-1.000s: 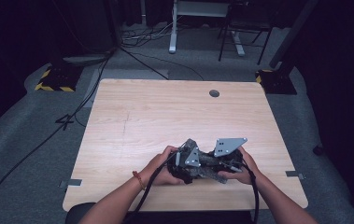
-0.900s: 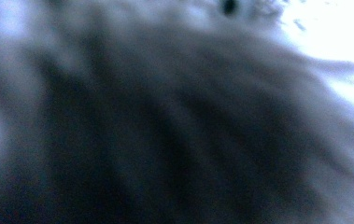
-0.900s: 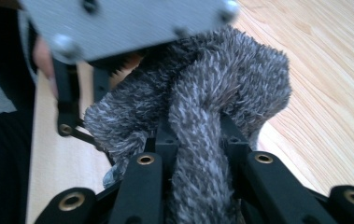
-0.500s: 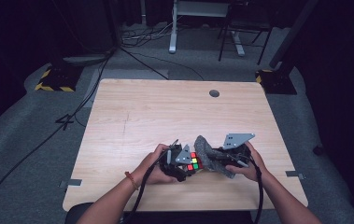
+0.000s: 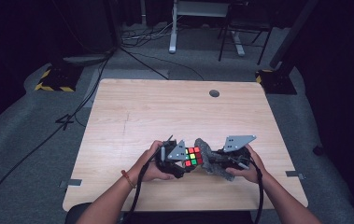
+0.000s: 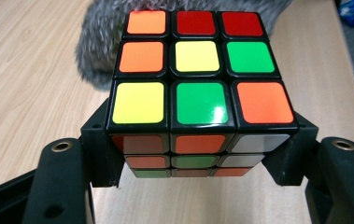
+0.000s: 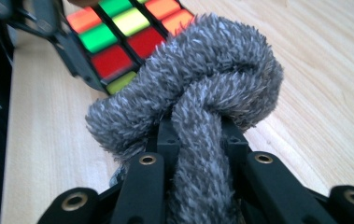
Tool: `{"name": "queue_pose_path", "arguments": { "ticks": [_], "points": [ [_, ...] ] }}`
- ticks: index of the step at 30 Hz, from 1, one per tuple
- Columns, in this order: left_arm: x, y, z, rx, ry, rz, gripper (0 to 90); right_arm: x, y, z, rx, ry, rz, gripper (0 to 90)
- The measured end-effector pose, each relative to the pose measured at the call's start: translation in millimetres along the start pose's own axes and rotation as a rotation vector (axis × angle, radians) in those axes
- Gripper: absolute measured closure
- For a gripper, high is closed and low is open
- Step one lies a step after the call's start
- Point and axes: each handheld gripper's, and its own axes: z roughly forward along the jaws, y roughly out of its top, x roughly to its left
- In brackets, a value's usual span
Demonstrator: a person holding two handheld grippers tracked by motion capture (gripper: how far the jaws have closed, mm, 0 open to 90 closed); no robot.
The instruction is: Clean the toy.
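The left hand-held gripper (image 5: 184,161) was clamped on a puzzle cube (image 6: 201,79), its two black jaws pressing the cube's left and right sides in the left gripper view. The cube's upper face showed orange, red, red along the far row, orange, yellow, green across the middle, and yellow, green, orange nearest the jaws. The right hand-held gripper (image 5: 212,161) was closed on a grey fuzzy cloth (image 7: 198,93), whose shaggy length ran down between the jaws in the right gripper view and was bunched into a thick loop just past their tips. The cloth touched the cube's far side, or lay just beside it; the blur there left this unclear. In the high view the cube (image 5: 193,156) sat between the two grippers, with the cloth (image 5: 207,156) at its right. Both were held over the near part of the pale wooden worktop (image 5: 165,112), near its middle. A round dark grommet (image 5: 214,93) sat in the worktop's far side.
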Motion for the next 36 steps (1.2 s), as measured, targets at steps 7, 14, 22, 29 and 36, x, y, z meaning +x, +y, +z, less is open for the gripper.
{"name": "queue_pose_path", "arguments": {
  "ticks": [7, 14, 22, 29, 36],
  "points": [
    [-3.0, 1.9, 10.5, 0.049, 0.009, 0.014, 33.9, 6.1, 8.5, -10.5, -0.065, 0.015, -0.017, 76.1],
    [-4.0, 3.4, 8.8, 0.051, 0.02, 0.024, 33.9, 8.8, 14.0, -7.8, -0.095, 0.004, -0.016, 75.8],
    [-4.2, 5.2, 5.9, 0.036, 0.018, 0.035, 33.9, -9.0, -5.4, 0.9, -0.02, -0.014, 0.031, 76.0],
    [-3.4, 7.0, 3.1, -0.022, 0.001, 0.022, 33.9, -11.0, -10.4, 4.5, -0.019, 0.032, 0.052, 76.1],
    [-2.1, 6.7, 7.0, -0.007, 0.004, 0.014, 33.5, -5.4, -6.6, -0.3, -0.084, 0.047, 0.035, 76.4]
  ]
}}
